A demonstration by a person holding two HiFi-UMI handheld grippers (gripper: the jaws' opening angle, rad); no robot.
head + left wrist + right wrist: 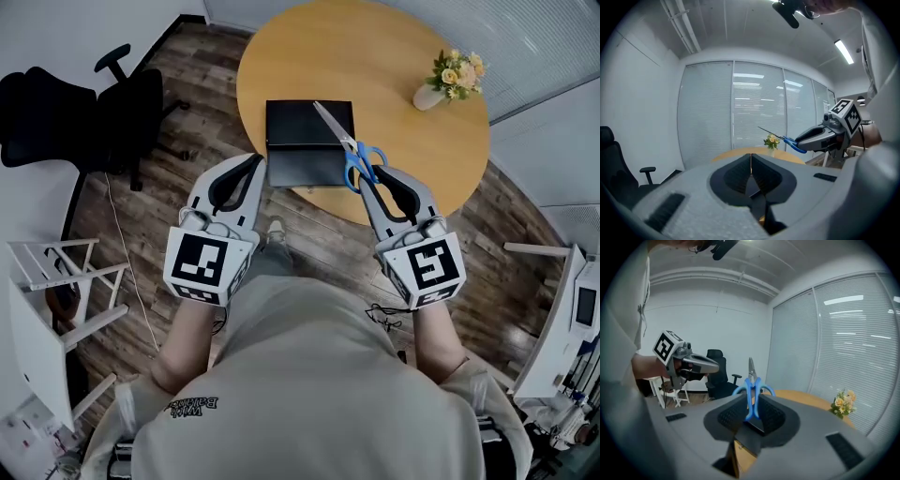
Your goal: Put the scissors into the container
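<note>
My right gripper (375, 172) is shut on the blue-handled scissors (349, 148), gripping them by the handles. Their steel blades point up and away over the black container (309, 142), which lies on the round wooden table (394, 56) near its front edge. In the right gripper view the scissors (751, 389) stand upright between the jaws. My left gripper (255, 169) hovers just left of the container's near corner with its jaws shut on nothing. In the left gripper view the right gripper (799, 139) shows at the right with the scissors (780, 136).
A small vase of yellow flowers (452, 77) stands at the table's far right. A black office chair (84, 122) is on the wooden floor at the left. White racks (52, 291) stand at the lower left, and a white cabinet (567, 319) stands at the right.
</note>
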